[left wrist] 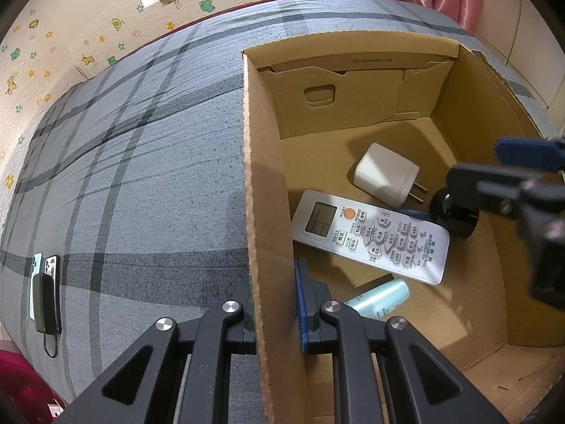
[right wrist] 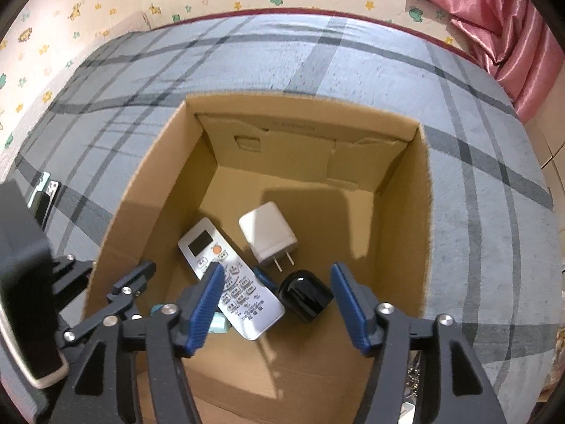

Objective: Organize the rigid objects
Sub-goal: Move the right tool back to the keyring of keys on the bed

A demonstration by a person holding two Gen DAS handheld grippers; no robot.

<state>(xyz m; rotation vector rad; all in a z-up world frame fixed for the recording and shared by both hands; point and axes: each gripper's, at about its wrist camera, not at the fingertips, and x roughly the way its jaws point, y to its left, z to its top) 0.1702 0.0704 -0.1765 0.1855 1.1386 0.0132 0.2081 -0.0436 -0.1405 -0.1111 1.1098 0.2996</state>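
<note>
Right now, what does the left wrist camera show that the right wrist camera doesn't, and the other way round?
Only the left wrist view shows the left gripper clamped on the cardboard box's side wall. Only the right wrist view shows the right gripper open with nothing between its fingers, above the black cylinder. Both show the white remote, white charger plug, pale green tube and phones on the bed.

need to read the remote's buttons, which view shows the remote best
The left wrist view: the white remote lies fully visible, screen and buttons sharp. In the right wrist view, the right claw's blue finger covers part of its keypad.
</note>
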